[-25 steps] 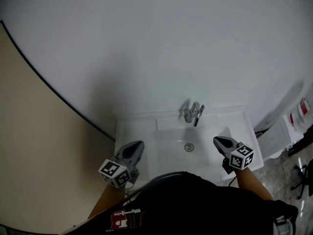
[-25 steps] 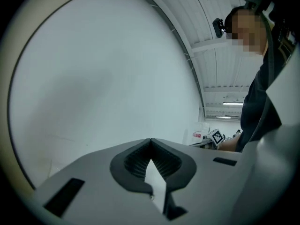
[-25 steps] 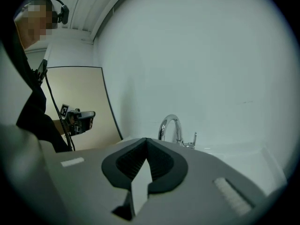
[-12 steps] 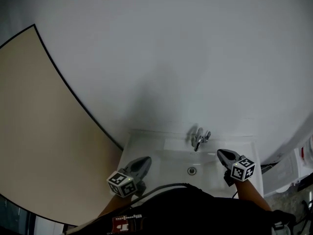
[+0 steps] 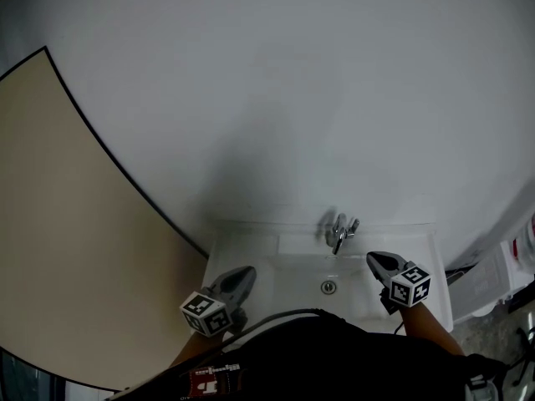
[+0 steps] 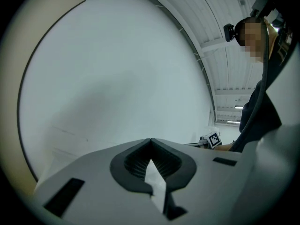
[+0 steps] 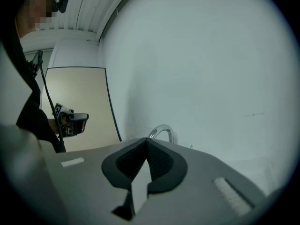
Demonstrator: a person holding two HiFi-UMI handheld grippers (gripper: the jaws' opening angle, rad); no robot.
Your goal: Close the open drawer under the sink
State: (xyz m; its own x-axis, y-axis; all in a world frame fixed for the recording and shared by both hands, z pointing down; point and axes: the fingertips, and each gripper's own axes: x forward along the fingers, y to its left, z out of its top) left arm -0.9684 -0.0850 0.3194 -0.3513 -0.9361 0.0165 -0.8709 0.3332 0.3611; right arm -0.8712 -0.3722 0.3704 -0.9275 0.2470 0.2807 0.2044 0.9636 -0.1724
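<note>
The drawer under the sink is in no view; my dark clothing [image 5: 334,357] covers everything below the basin. The white sink [image 5: 251,253] lies at the bottom of the head view, with a chrome faucet [image 5: 338,230] and a drain [image 5: 328,287]. My left gripper [image 5: 244,272] hovers over the sink's left rim, shut and empty; its tips [image 6: 150,140] meet. My right gripper [image 5: 373,260] hangs over the basin's right side, shut with nothing in it, tips [image 7: 146,139] together. The faucet's arch [image 7: 161,130] shows just beyond them.
A blank white wall [image 5: 276,98] fills most of the head view behind the sink. A beige panel [image 5: 67,249] with a dark edge stands at the left. White objects [image 5: 493,286] sit on the floor to the right of the sink.
The head view has tilted up, so the sink sits lower in the frame and more beige panel shows. Both grippers have edged slightly toward the wall, still shut.
</note>
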